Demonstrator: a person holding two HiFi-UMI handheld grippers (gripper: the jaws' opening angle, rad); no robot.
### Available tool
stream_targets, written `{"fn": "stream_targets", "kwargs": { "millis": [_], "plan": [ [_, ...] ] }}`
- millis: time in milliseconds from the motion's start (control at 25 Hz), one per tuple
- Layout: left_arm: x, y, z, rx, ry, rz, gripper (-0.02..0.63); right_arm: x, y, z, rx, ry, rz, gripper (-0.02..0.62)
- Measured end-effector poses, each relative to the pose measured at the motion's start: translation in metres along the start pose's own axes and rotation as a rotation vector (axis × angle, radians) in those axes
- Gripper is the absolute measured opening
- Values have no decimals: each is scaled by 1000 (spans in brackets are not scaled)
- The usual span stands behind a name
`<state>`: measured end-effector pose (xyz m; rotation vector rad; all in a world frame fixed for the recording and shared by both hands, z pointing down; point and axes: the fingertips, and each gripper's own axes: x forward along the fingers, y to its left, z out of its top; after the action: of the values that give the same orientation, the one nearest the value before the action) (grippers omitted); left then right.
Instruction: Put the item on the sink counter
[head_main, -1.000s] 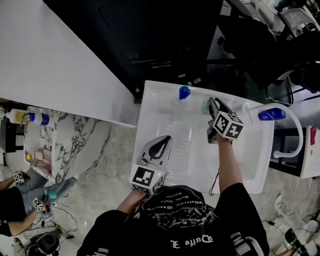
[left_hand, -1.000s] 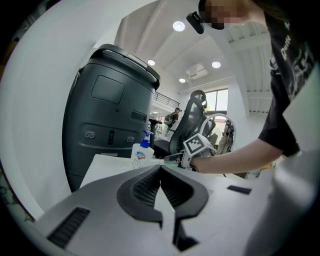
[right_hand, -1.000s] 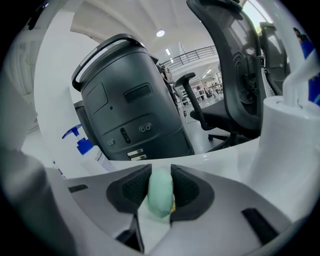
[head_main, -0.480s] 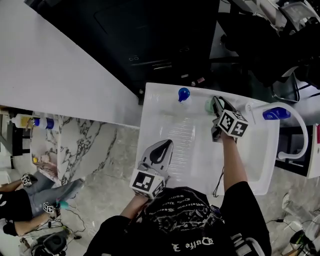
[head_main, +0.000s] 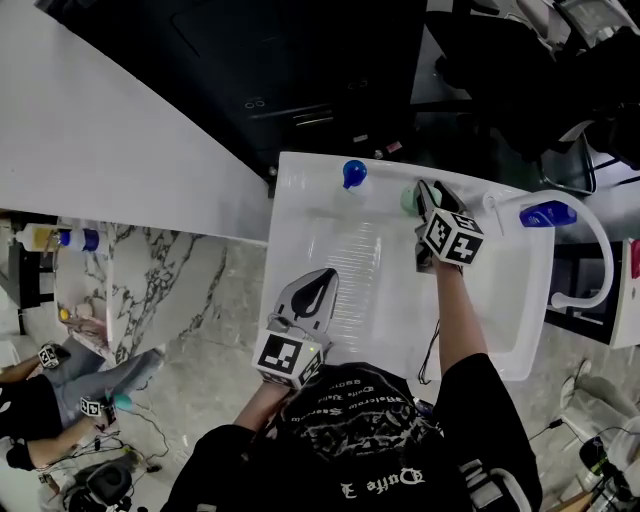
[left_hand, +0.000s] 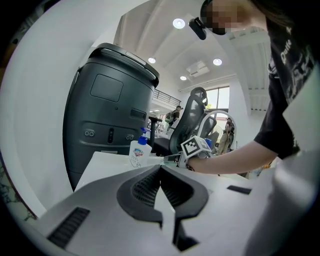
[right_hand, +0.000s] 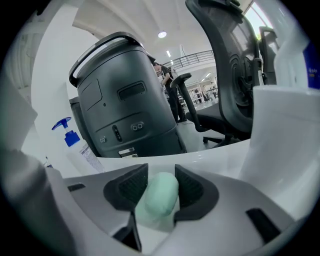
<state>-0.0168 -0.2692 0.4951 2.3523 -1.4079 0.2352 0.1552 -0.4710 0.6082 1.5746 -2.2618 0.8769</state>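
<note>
A pale green soap-like bar (right_hand: 157, 197) lies on the white sink counter (head_main: 330, 215) at its far edge, seen as a green patch (head_main: 408, 200) in the head view. My right gripper (right_hand: 160, 175) straddles the bar; its jaws are opening and the pads stand beside the bar without squeezing it. In the head view that right gripper (head_main: 425, 195) points at the back edge. My left gripper (head_main: 318, 283) hovers over the counter's near left part, shut and empty; in its own view the left gripper's tips (left_hand: 160, 167) meet.
A pump bottle with a blue top (head_main: 352, 175) stands at the back left of the counter. A white curved faucet (head_main: 585, 250) and a blue-capped bottle (head_main: 548, 213) sit to the right. A dark grey bin (right_hand: 125, 100) stands behind the counter.
The right gripper stays at the back edge by the green bar, with only a small shift. The left gripper holds its place over the near part of the counter.
</note>
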Motion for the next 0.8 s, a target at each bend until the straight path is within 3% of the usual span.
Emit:
{"fn": "stream_targets", "kwargs": {
  "millis": [440,800],
  "plan": [
    [4,-11,-2,23,11,-7,6,-2,-20,-2,-65,-24,-161,183],
    [-3,-3,4,23,-16,5,7,-24,-1,13,-110,-75,-103,212]
  ]
}}
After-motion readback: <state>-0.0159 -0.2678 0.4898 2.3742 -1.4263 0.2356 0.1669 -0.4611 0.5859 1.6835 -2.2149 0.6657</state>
